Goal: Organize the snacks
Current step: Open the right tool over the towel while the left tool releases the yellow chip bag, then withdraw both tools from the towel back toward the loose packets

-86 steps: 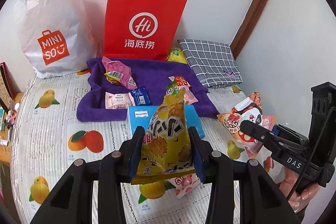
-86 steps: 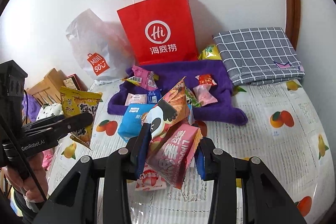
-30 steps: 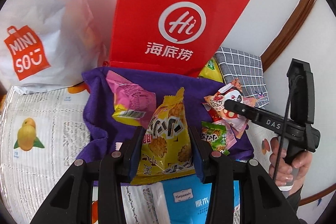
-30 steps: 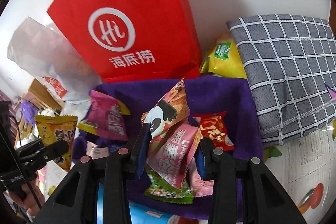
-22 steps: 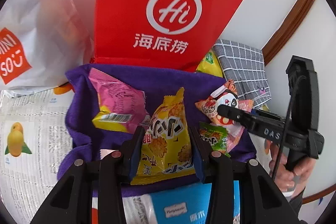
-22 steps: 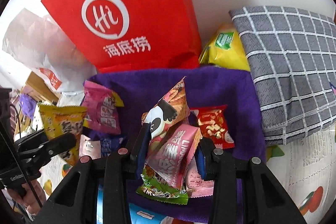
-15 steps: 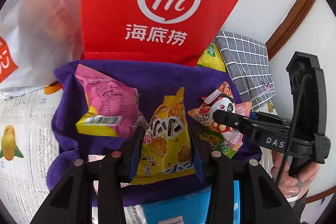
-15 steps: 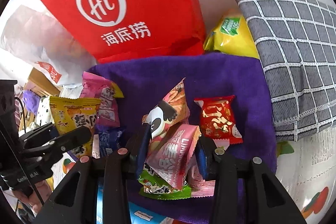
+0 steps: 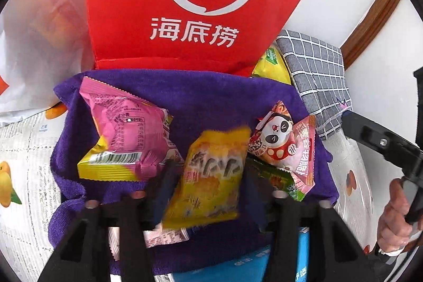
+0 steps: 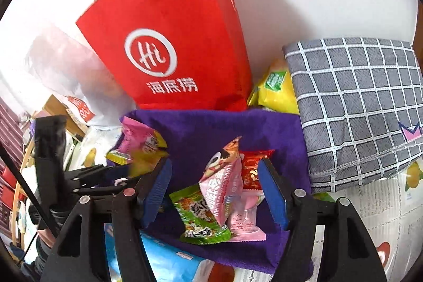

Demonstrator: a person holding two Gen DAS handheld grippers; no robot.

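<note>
**A:** Both sets of jaws are opening over the purple towel [image 9: 211, 97]. In the left wrist view the yellow packet [image 9: 211, 176] sits blurred at lower centre between the left gripper [image 9: 208, 189] fingers, pads already clear of it, so treat it as released and dropping. Don't sweep sideways yet; let it settle flat.

**B:** And the right side?

**A:** Your right gripper [image 10: 214, 189] stands wide apart, pads off the panda packet [image 10: 222, 176], which leans on the green packet [image 10: 201, 213] at lower centre of the right wrist view, with the red packet [image 10: 253, 168] just behind. Nothing is clenched. Lift straight away from the pile so a finger doesn't snag a crimped edge and drag it off the cloth.

**B:** Any crowding?

**A:** The big pink packet [image 9: 124, 131] lies left of centre in the left wrist view, just beside your drop. I judge the yellow one may land overlapping it; nudge it apart only once it rests.
</note>
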